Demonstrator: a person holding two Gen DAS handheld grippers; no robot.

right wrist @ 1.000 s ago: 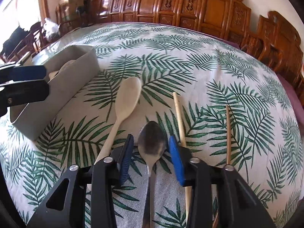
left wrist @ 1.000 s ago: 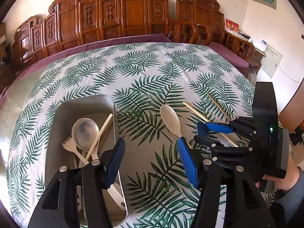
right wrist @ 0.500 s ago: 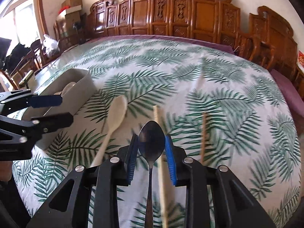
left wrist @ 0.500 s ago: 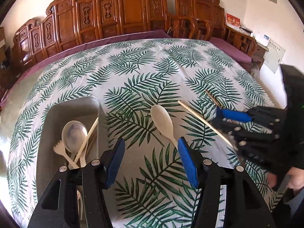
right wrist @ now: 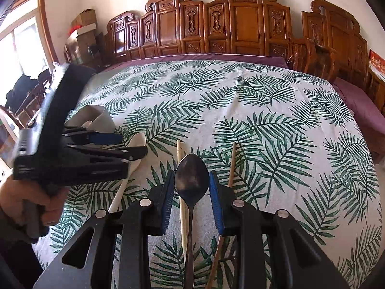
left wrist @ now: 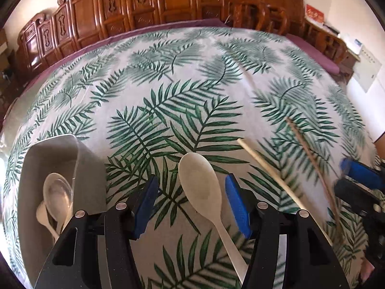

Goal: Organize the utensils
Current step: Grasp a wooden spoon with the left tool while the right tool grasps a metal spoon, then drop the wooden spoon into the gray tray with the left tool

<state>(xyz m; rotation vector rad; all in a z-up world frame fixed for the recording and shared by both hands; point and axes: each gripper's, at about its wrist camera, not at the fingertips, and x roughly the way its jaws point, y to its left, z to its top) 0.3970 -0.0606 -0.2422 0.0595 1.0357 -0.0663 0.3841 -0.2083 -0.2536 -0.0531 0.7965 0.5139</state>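
On the leaf-print tablecloth [left wrist: 182, 77], your left gripper [left wrist: 191, 204], jaws spread, straddles the pale spoon [left wrist: 201, 187], whose handle runs back toward you.

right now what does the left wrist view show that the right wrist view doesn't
Only the left wrist view looks down into the grey bin, showing the utensils lying in it.

Only the right wrist view shows the metal spoon shut between the right gripper pads, plus the hand holding the left gripper.

Both show the white plastic spoon on the palm-leaf tablecloth between the open left gripper fingers, the two chopsticks and the carved wooden chairs.
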